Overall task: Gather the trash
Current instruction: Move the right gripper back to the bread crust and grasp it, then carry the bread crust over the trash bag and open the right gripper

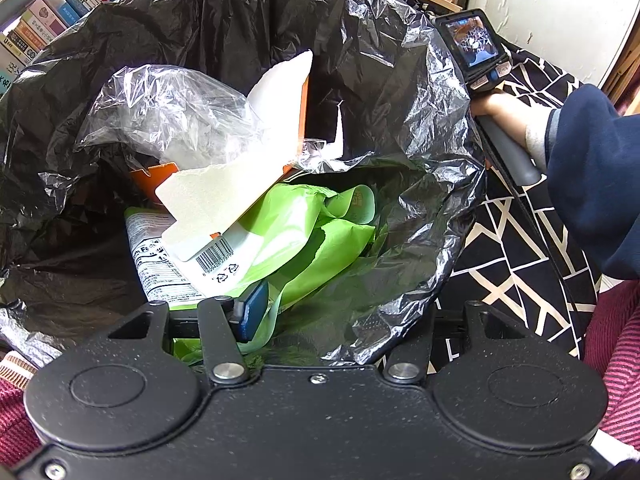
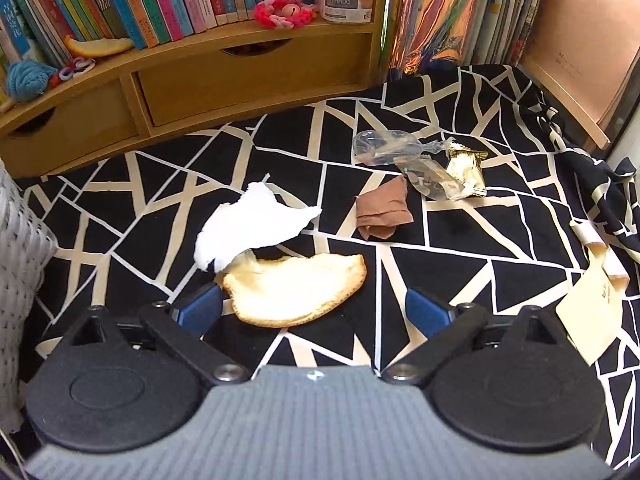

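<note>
A black trash bag (image 1: 404, 92) gapes open in the left wrist view, holding a clear plastic bag (image 1: 168, 116), white card (image 1: 236, 184) and green plastic (image 1: 320, 236). My left gripper (image 1: 316, 316) hangs over the bag's near rim. Its left pad (image 1: 252, 312) touches green film and stands partway in; bag film hides the right finger. My right gripper (image 2: 314, 308) stands open low over the patterned cloth (image 2: 460, 280), a pale peel (image 2: 296, 292) lying just ahead between its fingers. A white tissue (image 2: 248, 228), brown wrapper (image 2: 384, 212), clear plastic (image 2: 400, 152) and gold wrapper (image 2: 466, 172) lie beyond.
A wooden drawer shelf (image 2: 224, 76) with books stands at the back. White woven basket (image 2: 20, 240) at the left edge. A paper card (image 2: 592, 312) lies at the right. A hand and dark sleeve (image 1: 592, 176) hold the right gripper's handle beside the bag.
</note>
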A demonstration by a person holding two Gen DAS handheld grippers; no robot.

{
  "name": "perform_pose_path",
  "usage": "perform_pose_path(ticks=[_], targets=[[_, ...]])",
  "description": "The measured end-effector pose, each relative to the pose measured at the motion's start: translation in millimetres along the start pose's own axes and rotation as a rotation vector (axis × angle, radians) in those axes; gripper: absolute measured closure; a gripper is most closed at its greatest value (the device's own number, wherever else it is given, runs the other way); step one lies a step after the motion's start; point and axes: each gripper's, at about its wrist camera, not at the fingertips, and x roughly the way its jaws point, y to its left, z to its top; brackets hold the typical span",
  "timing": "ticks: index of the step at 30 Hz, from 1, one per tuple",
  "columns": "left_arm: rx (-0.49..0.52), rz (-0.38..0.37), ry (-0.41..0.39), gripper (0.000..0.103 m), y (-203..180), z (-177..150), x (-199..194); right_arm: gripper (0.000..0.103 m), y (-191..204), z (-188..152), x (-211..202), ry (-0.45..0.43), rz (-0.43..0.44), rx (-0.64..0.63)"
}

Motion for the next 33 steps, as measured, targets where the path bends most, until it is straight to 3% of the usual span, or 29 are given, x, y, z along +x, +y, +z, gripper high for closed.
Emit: perform_pose_path(ticks=[6, 7, 11, 18, 33], targets=[[0.001, -0.001, -0.001, 0.052, 0, 0, 1, 0.025, 3, -3, -2, -0.016, 0.05, -0.005], [0.002, -0.002, -0.002, 0.052, 0, 0, 0, 0.033, 5, -2, -3, -0.019, 0.053, -0.009], [0.002, -0.003, -0.003, 0.052, 0, 0, -1, 0.038, 12, 0, -9, -0.026, 0.073, -0.012], [0.003, -0.003, -0.004, 0.052, 1, 0, 0, 0.041, 26, 14, -39, -0.054, 0.072, -0.039], [0.005, 0.002, -0.009, 0.052, 0, -1, 1, 0.041, 26, 51, -127, -0.13, 0.097, 0.061]])
